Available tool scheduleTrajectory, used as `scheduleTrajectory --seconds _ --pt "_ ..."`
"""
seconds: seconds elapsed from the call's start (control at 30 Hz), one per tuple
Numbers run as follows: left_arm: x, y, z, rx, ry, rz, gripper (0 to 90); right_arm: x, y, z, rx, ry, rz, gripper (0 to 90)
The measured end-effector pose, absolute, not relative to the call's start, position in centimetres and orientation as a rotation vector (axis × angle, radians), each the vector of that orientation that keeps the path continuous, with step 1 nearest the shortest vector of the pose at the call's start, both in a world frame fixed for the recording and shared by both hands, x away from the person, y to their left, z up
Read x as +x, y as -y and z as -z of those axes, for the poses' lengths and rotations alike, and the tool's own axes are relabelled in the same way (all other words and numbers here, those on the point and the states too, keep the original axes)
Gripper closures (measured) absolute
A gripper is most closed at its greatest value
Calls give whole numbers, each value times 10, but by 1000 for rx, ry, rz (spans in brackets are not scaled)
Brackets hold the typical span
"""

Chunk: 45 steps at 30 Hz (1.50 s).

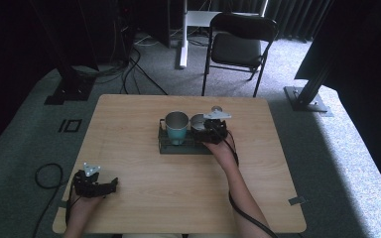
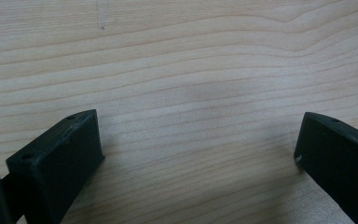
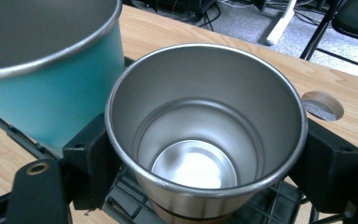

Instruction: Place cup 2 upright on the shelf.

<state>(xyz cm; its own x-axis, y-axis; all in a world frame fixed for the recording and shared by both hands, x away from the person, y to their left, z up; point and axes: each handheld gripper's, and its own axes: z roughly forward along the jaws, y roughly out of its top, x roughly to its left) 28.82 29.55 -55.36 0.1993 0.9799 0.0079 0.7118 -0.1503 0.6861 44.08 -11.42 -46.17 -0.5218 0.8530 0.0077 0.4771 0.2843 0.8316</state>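
Note:
A steel cup [image 3: 205, 135] stands upright in a black wire rack [image 1: 171, 147] at the table's middle, beside a teal cup [image 1: 176, 127] in the same rack. My right gripper [image 1: 209, 130] has a jaw pressed against each side of the steel cup [image 1: 197, 121], just below its rim. The teal cup [image 3: 51, 70] rises to the left of it. My left gripper [image 1: 110, 186] rests near the table's front left corner, open, with bare wood between its fingers [image 2: 56, 163].
The wooden table [image 1: 129, 129] has a round cable hole [image 3: 322, 105] just past the rack. A black folding chair [image 1: 238, 44] stands on the carpet beyond the far edge. Cables lie on the floor at the left [image 1: 47, 174].

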Motion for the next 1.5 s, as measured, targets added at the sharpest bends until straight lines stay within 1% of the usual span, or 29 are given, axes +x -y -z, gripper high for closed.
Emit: scheduleTrajectory --seconds 0.2,0.5,0.53,0.67,1.5 --pt "288 -296 554 1929 -1571 -633 12 440 115 468 1190 -2128 -1123 181" --pt "288 -296 554 1929 -1570 -633 12 441 116 468 1215 -2140 -1131 178" --pt "288 -296 554 1929 -1570 -633 12 442 117 468 1225 -2159 -1139 159" --pt "288 -296 554 1929 -1571 -633 12 442 118 467 1225 -2165 -1158 135" --pt "288 -296 554 1930 -1570 -633 12 421 132 469 1175 -2149 -1211 136"
